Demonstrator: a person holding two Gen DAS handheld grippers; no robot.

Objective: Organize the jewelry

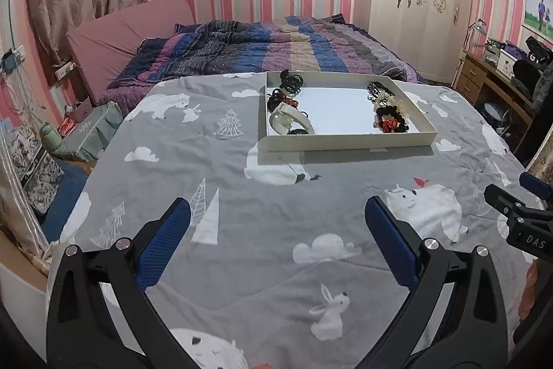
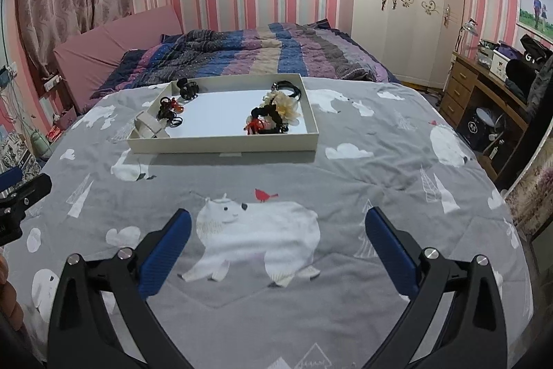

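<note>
Both the left gripper [image 1: 277, 222] and the right gripper [image 2: 278, 230] are being held wide open with nothing grasped, low in frame. The hair accessories [image 2: 274, 113] are being kept inside the white tray [image 2: 221, 146], upper centre, on the grey bedspread [image 2: 345, 196].

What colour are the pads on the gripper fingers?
Blue, ribbed pads on black fingers, the same on both grippers; clearest in the right wrist view.

Small dark pieces in the tray [image 1: 349, 140] – too tiny to identify.
</note>
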